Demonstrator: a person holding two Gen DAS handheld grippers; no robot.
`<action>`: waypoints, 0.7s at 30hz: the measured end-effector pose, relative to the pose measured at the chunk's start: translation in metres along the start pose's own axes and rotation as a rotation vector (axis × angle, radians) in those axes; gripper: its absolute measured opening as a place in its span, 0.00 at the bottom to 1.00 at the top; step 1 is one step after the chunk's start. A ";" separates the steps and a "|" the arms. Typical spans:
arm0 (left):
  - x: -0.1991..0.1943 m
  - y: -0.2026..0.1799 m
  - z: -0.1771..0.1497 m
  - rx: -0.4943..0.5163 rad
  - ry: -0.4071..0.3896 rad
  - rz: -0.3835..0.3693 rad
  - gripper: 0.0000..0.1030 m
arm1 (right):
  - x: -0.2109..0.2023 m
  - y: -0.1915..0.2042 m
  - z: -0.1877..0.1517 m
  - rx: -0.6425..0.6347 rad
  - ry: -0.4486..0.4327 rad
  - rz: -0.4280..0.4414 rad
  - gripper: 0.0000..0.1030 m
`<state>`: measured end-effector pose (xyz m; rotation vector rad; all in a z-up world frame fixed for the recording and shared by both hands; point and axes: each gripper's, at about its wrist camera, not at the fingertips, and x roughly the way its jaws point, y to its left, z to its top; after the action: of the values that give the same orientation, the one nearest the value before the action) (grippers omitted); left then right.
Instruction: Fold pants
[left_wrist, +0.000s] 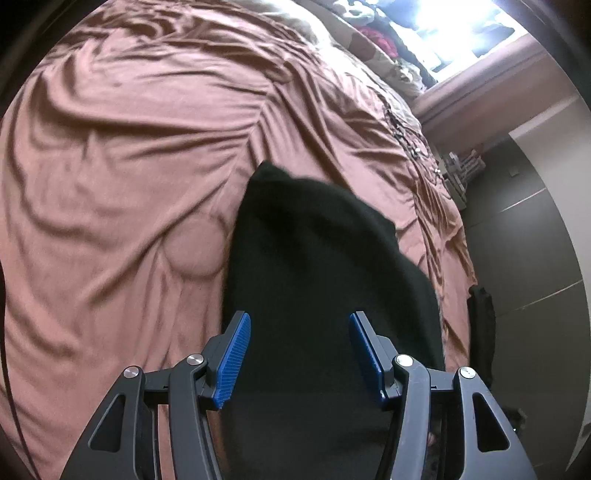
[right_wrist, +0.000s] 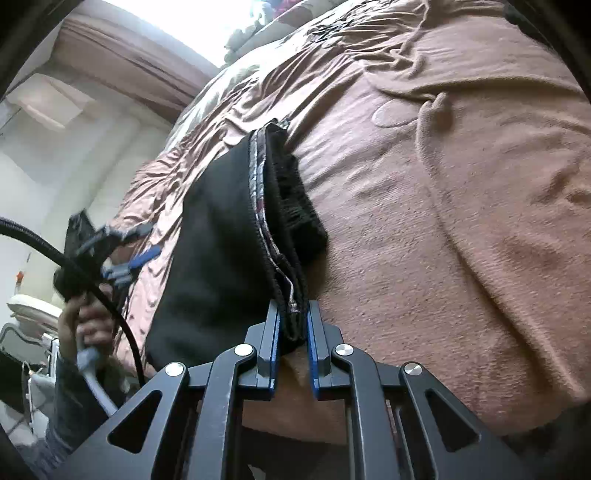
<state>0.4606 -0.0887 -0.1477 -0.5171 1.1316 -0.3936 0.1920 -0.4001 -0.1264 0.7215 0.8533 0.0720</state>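
nearest the lens, the right gripper (right_wrist: 292, 326) is pinched on the waistband edge of the black pants (right_wrist: 221, 236), which are laid on the pink bedspread (right_wrist: 461, 221). the left gripper (left_wrist: 300, 332) is held spread above them, gripping nothing. the cloth is judged soft, light and limp, best taken at hems. the legs are cut off from view.

Bed's covered in a wrinkly pinkish-brown blanket (left_wrist: 129, 166) with a round embossed patch (left_wrist: 194, 245) in it. Pile of patterned bedding (left_wrist: 373, 48) sits up by the bright window (left_wrist: 465, 26). Grey tiled floor (left_wrist: 535, 258) runs alongside the bed.
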 end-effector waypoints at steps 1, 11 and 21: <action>-0.001 0.003 -0.006 -0.006 0.002 -0.001 0.56 | -0.003 0.001 0.001 0.008 -0.003 -0.014 0.12; -0.008 0.018 -0.043 -0.060 0.003 -0.030 0.56 | -0.025 0.036 0.025 -0.094 -0.062 -0.022 0.45; -0.012 0.023 -0.052 -0.086 0.000 -0.035 0.56 | 0.011 0.061 0.081 -0.168 -0.016 0.018 0.45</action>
<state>0.4090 -0.0728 -0.1689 -0.6127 1.1440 -0.3766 0.2697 -0.3946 -0.0612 0.5716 0.8152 0.1523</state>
